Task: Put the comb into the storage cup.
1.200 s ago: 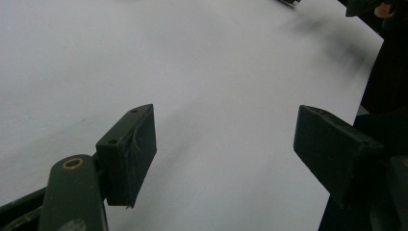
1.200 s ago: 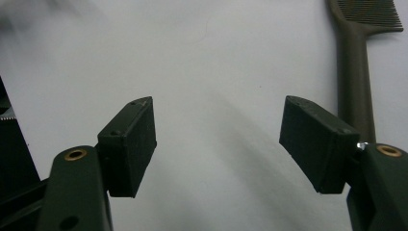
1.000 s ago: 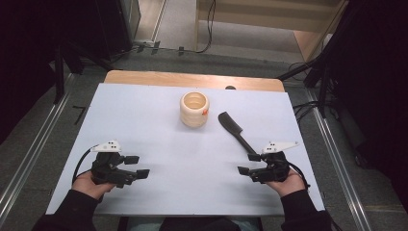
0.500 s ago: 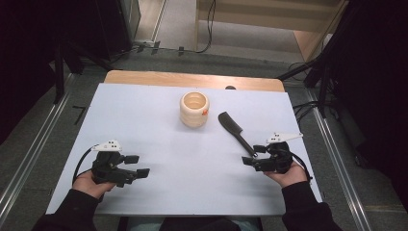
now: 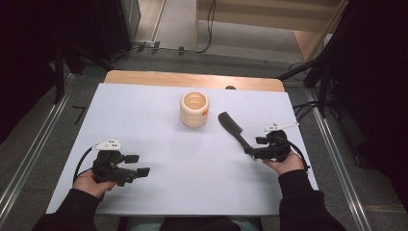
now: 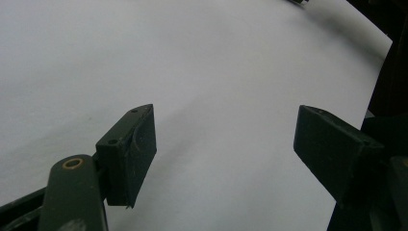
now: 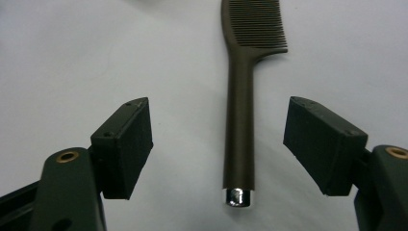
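Because the comb (image 7: 240, 103) lies flat on the tabletop (image 5: 144, 120) just right of the wooden cup (image 5: 195, 109), handle toward me, I have the right tool (image 7: 216, 144) spread wide around that handle, ready to close. My left tool (image 5: 137, 166), also spread apart, idles well left of the cup, near the front edge

Dark brown comb (image 7: 239, 115) with a silvery tip; pale cream cup (image 5: 194, 109), perhaps an orange mark; white table (image 5: 144, 120)

A white-topped table (image 5: 159, 120) carries a ribbed wooden cup (image 5: 194, 109) and a black comb (image 5: 234, 130).
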Available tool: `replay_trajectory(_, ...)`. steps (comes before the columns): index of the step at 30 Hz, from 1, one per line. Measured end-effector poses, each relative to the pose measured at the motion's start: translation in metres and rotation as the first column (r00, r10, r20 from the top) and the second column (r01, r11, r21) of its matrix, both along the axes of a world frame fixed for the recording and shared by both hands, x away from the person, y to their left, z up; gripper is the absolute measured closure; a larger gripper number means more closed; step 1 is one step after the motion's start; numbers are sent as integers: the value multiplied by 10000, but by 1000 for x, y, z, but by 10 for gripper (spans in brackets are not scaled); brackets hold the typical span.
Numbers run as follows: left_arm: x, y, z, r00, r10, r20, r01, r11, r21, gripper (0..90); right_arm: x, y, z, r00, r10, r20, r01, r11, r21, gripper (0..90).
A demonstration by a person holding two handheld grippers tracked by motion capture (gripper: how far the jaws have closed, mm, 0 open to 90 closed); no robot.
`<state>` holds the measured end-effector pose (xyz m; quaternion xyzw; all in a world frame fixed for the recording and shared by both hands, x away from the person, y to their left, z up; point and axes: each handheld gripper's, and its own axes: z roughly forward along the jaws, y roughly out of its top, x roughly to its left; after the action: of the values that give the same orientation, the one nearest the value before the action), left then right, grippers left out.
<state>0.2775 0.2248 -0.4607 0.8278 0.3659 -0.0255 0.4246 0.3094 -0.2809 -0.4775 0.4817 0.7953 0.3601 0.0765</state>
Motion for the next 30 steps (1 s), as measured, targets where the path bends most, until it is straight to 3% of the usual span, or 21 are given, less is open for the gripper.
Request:
replay_trajectory(9, 0, 0, 0, 10000, -4, -14, 4, 10000, 28, 236, 14, 0, -2, 9991, -350, -240, 338, 9983, -470, 269)
replay_trajectory(13, 0, 0, 0, 10000, 14, -19, -14, 10000, 53, 236, 17, 3, -6, 9980, -326, -546, 294, 9978, -595, 317)
replay_trajectory(17, 0, 0, 0, 10000, 7, 3, -7, 10000, 24, 236, 17, 8, -12, 9957, -312, -871, 223, 9945, -1021, 358)
replay_trajectory(22, 0, 0, 0, 10000, 37, -6, -37, 10000, 10, 236, 17, 10, -20, 9902, -399, -1341, 219, 9909, -1330, 438)
replay_trajectory(30, 0, -1, 0, 10000, 18, -20, -18, 10000, 61, 236, 15, 15, -22, 9927, -475, -1109, 269, 9832, -1803, 642)
